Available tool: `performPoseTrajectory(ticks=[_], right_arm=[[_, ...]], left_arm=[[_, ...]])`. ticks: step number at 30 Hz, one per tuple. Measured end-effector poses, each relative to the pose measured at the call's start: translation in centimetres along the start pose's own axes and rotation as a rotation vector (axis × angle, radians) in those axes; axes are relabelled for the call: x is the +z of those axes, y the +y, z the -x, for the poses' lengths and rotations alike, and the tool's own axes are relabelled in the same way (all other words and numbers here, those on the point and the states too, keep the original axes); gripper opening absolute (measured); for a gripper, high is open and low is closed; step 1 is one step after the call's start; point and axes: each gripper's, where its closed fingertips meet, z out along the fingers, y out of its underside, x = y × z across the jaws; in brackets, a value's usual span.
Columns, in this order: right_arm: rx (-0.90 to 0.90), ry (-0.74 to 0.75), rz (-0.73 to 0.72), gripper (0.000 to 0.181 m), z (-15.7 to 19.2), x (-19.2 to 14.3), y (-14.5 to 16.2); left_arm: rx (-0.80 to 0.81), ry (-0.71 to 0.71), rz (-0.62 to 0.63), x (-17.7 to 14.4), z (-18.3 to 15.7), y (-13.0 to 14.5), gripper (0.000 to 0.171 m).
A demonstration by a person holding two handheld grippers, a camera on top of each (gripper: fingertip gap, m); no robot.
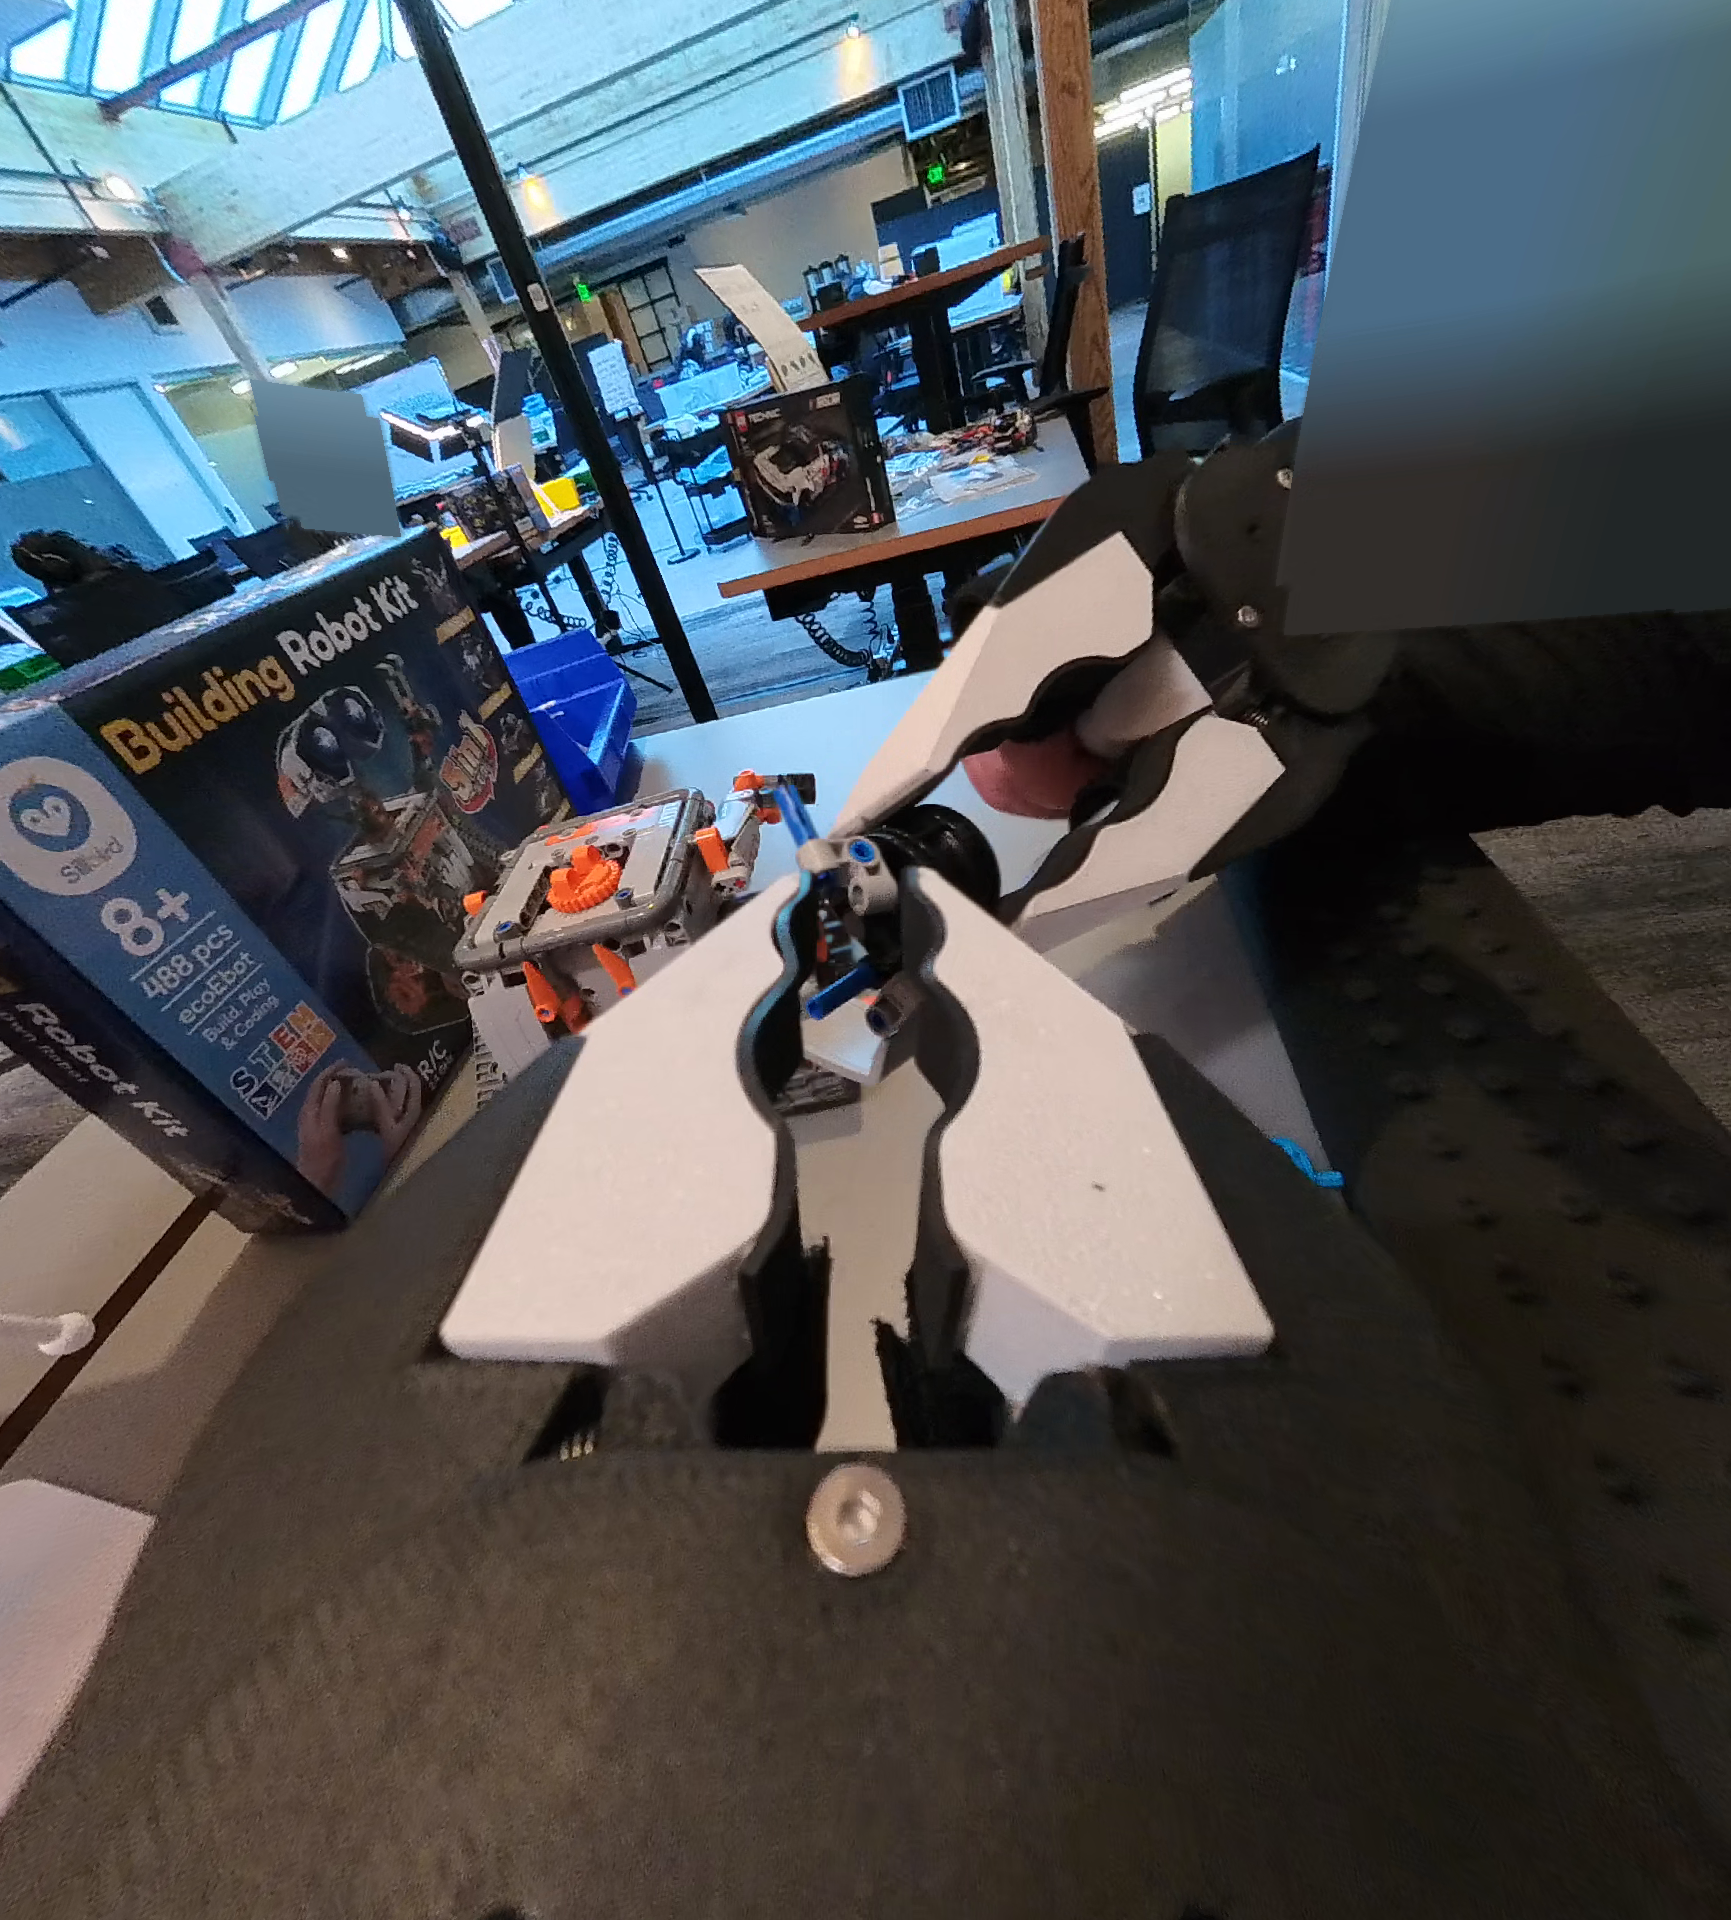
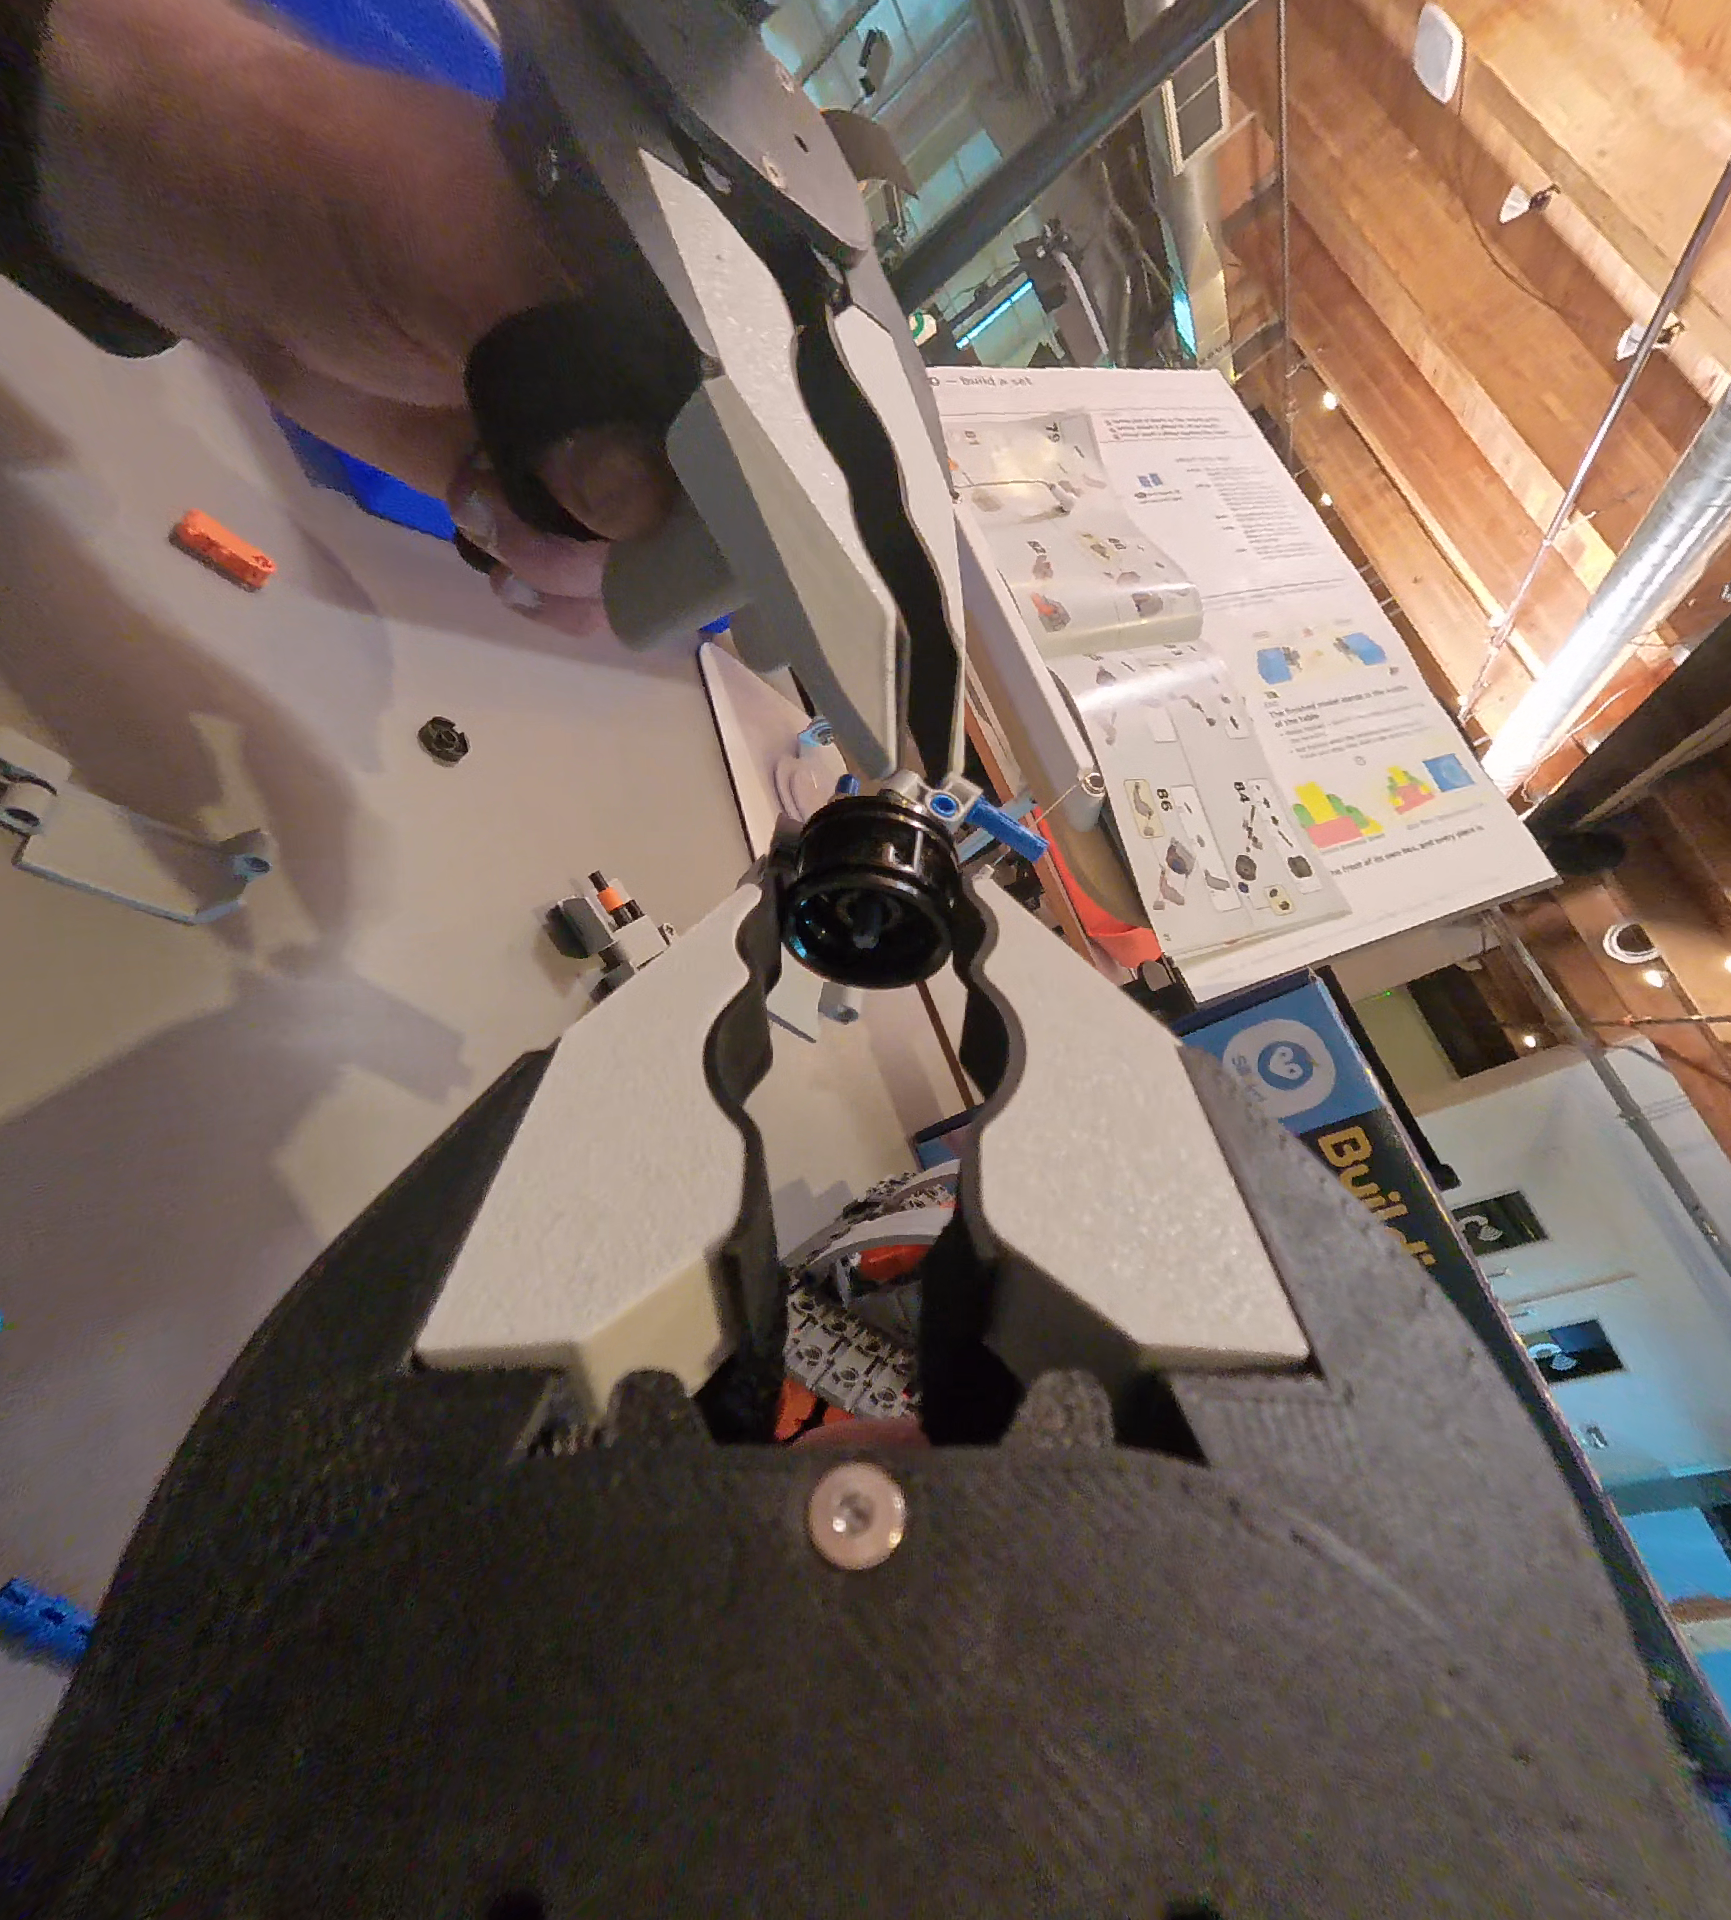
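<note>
Black wheel hub: a glossy black wheel hub (image 2: pixel 866 904) sits pinched between the tips of the right claw (image 2: pixel 866 920), its open face turned toward the camera.
Right claw: narrowed onto the hub, grey fingers (image 2: pixel 632 1122) bearing on its rim from 9 and 3 o'clock; a wide gap remains behind the hub.
Left claw: the left claw (image 1: pixel 856 904) is drawn close around a small grey, blue-pinned brick assembly (image 1: pixel 856 883), its tips touching the piece on both sides.
Meeting point: in the right wrist view the left claw comes down from 12 o'clock, tips nearly together, and the brick assembly touches the hub's far side at 1 o'clock. In the left wrist view the hub (image 1: pixel 944 852) lies just past the left claw's tips at 1 o'clock.
Hand: a person's hand (image 2: pixel 341 270) grips the left tool at 10 o'clock in the right wrist view.
Model: a grey and orange brick robot body (image 1: pixel 591 883) stands on the white table (image 2: pixel 217 1039) at 10 o'clock of the left claw.
Box: a dark blue kit box (image 1: pixel 248 831) stands upright at 9 o'clock, just beside the model.
Loose parts: an orange pin (image 2: pixel 222 549), a grey panel (image 2: pixel 102 842) and a small black ring (image 2: pixel 443 740) lie well apart on the table.
Instructions: an open instruction sheet (image 2: pixel 1256 665) is propped at 2 o'clock of the right claw.
</note>
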Motion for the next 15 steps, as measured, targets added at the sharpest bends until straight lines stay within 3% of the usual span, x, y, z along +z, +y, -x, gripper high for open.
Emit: performPoseTrajectory(ticks=[15], right_arm=[[0.018,-0.217,-0.068,0.03,2.8,-1.1,-0.7]], left_arm=[[0.019,0.168,0.078,-0.5,-2.1,0.9,0.007]])
